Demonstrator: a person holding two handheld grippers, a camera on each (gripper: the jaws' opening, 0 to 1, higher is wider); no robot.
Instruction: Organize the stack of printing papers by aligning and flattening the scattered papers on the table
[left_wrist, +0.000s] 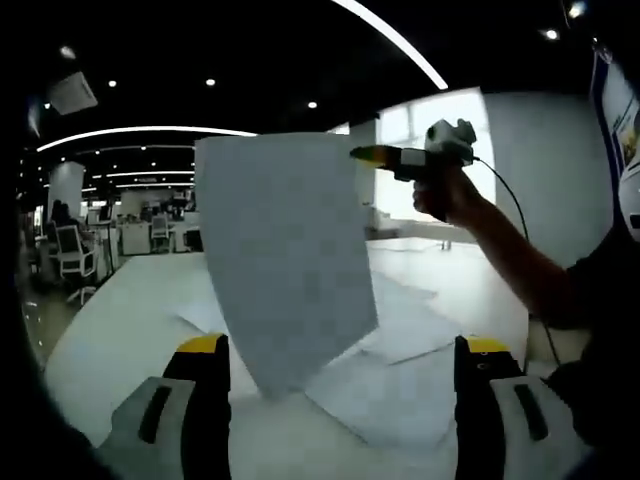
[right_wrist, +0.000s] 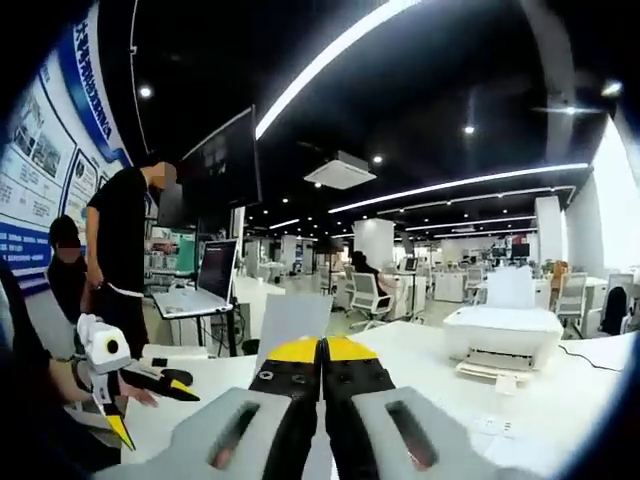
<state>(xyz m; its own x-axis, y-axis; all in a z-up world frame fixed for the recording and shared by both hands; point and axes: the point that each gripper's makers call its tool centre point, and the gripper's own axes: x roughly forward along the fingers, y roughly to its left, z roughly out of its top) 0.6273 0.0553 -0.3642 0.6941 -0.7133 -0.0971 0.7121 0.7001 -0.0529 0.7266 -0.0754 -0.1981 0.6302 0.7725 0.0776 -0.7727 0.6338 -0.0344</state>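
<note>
The right tool was clamped on a lifted sheet, likely to carry it to the stack. The left tool hung wide open, empty, above scattered papers on the desk.

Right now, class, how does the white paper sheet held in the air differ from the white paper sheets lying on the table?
The lifted white paper sheet stands upright; the loose white sheets lie flat on the white table. The lifted sheet is pinched at a top corner by the shut fingers of the right gripper; no gripper holds the loose sheets. Both are plain white rectangles.
</note>
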